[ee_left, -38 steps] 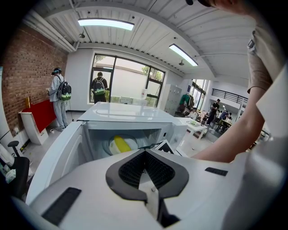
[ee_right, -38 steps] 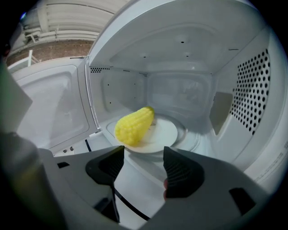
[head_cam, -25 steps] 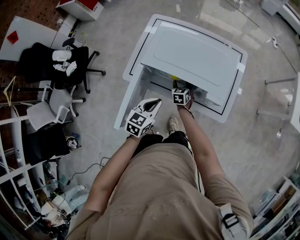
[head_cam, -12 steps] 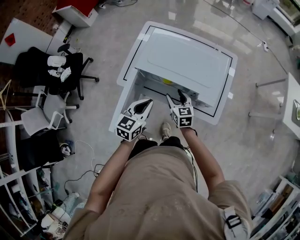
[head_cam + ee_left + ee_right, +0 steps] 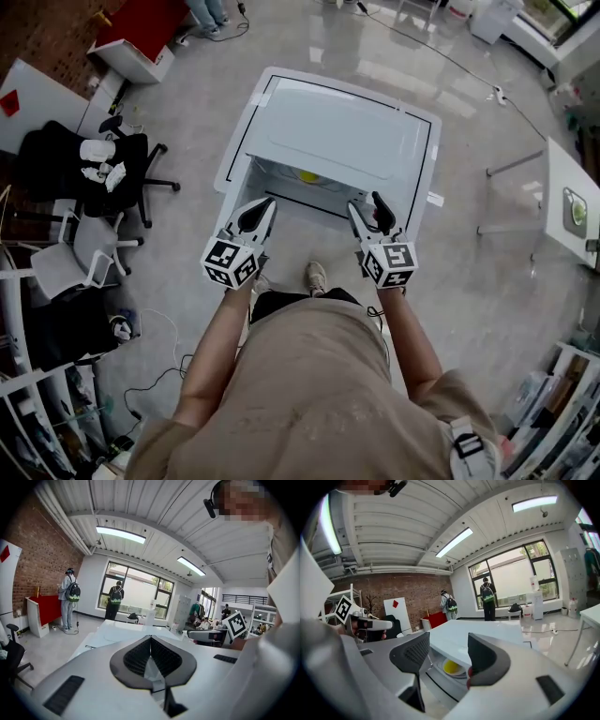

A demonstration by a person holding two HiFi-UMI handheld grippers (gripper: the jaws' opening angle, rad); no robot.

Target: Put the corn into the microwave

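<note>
Yellow corn [image 5: 307, 175] sits inside the open front of the white microwave [image 5: 337, 131], on what looks like a pale dish – in the right gripper view it shows between the two jaws but well beyond them, deep in the cavity [image 5: 452, 667]. The right gripper [image 5: 367, 214] hangs in front of the opening with its jaws spread wide and nothing between them [image 5: 449, 645]. The left gripper [image 5: 259, 212] is held level with it at the microwave's left front corner; its jaws are pressed together tip to tip, empty [image 5: 150, 639]. Neither gripper touches the corn or the microwave – both are held out in front of the person's body. Black office chairs [image 5: 122, 159] stand off to the left on the grey floor, and two people with backpacks [image 5: 114, 599] stand by the far window.
</note>
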